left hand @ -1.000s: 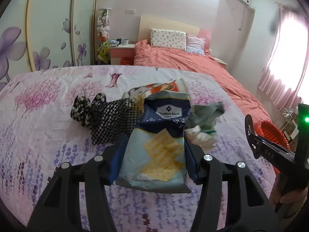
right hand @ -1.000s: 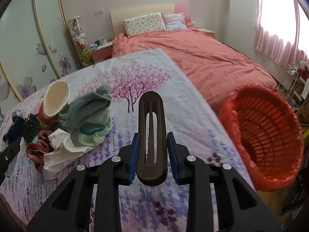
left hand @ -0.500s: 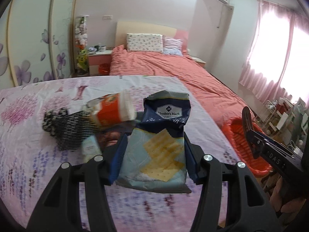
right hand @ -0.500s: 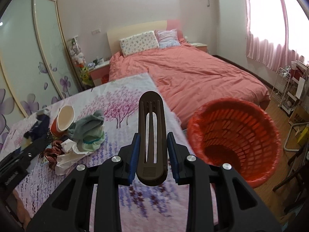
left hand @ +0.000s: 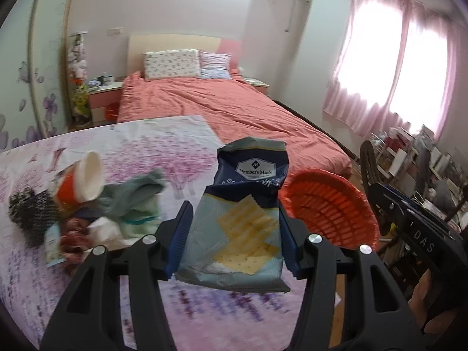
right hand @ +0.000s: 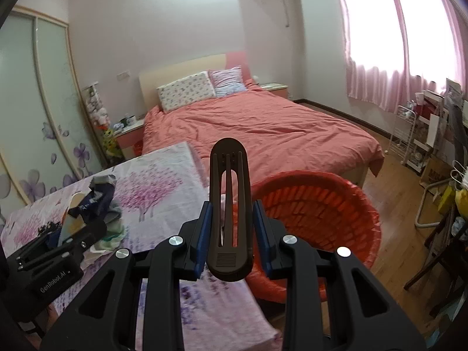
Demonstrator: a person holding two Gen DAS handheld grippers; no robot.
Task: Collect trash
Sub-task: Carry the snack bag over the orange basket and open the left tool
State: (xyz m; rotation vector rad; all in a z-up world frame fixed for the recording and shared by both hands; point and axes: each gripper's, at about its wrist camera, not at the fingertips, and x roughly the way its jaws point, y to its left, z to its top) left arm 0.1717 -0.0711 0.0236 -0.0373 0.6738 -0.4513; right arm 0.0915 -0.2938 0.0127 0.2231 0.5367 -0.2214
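Jaws of the left gripper (left hand: 235,234) are clamped on the lower half of a cracker bag (left hand: 244,213), one blue pad against each side edge. The bag's long axis runs straight out along the fingers, crumpled open end pointing away from the camera, printed face up. Jaws of the right gripper (right hand: 231,234) are closed on a dark brown plastic clip (right hand: 230,213), slotted, long axis likewise in line with the fingers, rounded tip pointing forward. An orange basket (right hand: 330,201) stands on the wooden floor just beside the floral-sheeted bed (left hand: 163,146), below and ahead of both held items. On the sheet to the left lies a heap: paper cup (left hand: 83,178) on its side, grey-green cloth (left hand: 134,190), black-and-white fabric (left hand: 29,213), crumpled paper (left hand: 102,228).
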